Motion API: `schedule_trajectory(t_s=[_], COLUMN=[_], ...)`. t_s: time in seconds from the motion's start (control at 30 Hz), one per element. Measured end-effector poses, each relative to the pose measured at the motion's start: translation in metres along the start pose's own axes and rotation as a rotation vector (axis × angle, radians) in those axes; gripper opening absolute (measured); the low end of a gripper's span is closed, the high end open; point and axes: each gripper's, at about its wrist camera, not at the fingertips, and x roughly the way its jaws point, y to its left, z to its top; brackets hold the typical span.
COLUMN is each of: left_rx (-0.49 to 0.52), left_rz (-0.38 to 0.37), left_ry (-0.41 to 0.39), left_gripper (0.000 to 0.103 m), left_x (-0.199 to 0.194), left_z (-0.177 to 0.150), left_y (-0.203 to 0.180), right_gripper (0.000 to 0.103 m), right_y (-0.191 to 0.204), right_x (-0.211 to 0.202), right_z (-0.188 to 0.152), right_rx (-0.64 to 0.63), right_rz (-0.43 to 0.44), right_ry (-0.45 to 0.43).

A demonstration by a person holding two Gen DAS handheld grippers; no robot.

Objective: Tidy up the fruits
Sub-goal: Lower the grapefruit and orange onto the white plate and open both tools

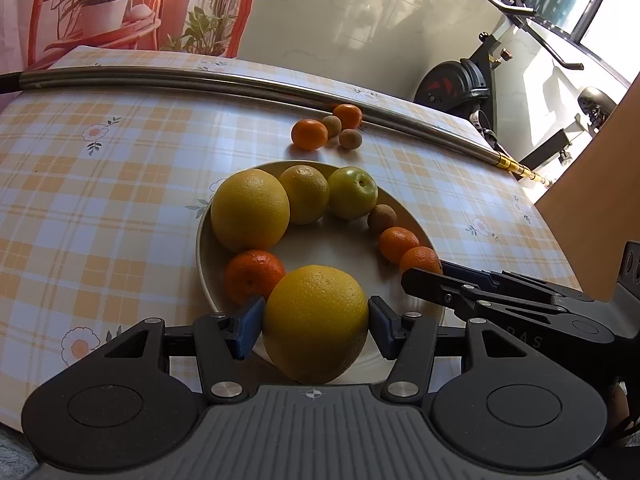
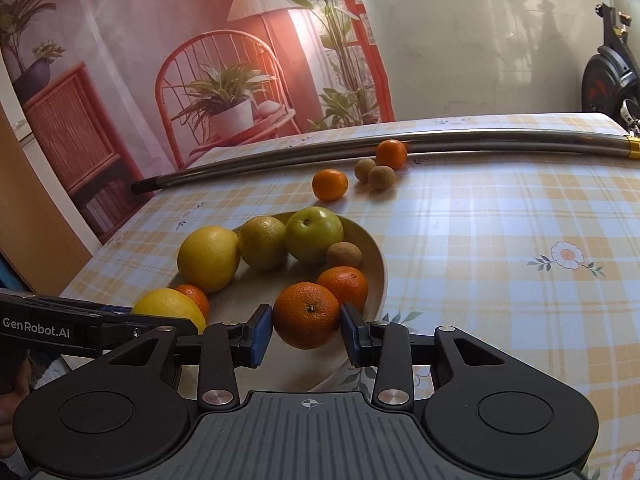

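While both hand-held grippers hang over the near edge of a cream plate, each one has a fruit between its blue pads. The left gripper pinches a large yellow orange, its pads touching the fruit on both sides; the fruit sits at the plate's near rim, low enough that it may be resting on it, though this cannot be told for sure. The right gripper pinches a smaller tangerine over the plate's right near edge, just beside another tangerine already lying there.

On the plate the fruit lies in a ring: a big yellow citrus, a second yellowish one, a green apple, a small brown fruit and tangerines, with the plate's middle bare. That bare middle lies straight ahead of both grippers and is the widest open room for setting anything down.

Well beyond the plate, four loose fruits wait on the checked tablecloth: two tangerines and two small brown fruits, clustered against a long metal pole that crosses the table. They lie ahead and to the right in the left view, and seem easier for the right hand to reach. All the fruits are round, so no long axis matters for the grip, but they are likely to roll. The pole blocks room behind the loose group; the table's right edge is near it.
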Motion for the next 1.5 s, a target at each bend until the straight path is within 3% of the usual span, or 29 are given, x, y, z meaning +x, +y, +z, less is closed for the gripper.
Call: schedule_trajectory(t_s=[1.03,1.5], left_rx=[0.017,0.079], left_rz=[0.003,0.001], left_ry=[-0.005,-0.116], left_gripper=[0.059,0.059], left_x=[0.002,-0.019], left_z=[-0.001,0.014], left_y=[-0.005,-0.007], right_gripper=[0.035,0.035], right_y=[0.000,-0.002], right_x=[0.001,-0.008], right_z=[-0.001,0.002], right_rx=[-0.037,-0.037], right_rz=[-0.048,-0.060], right_ry=[-0.021,-0.064])
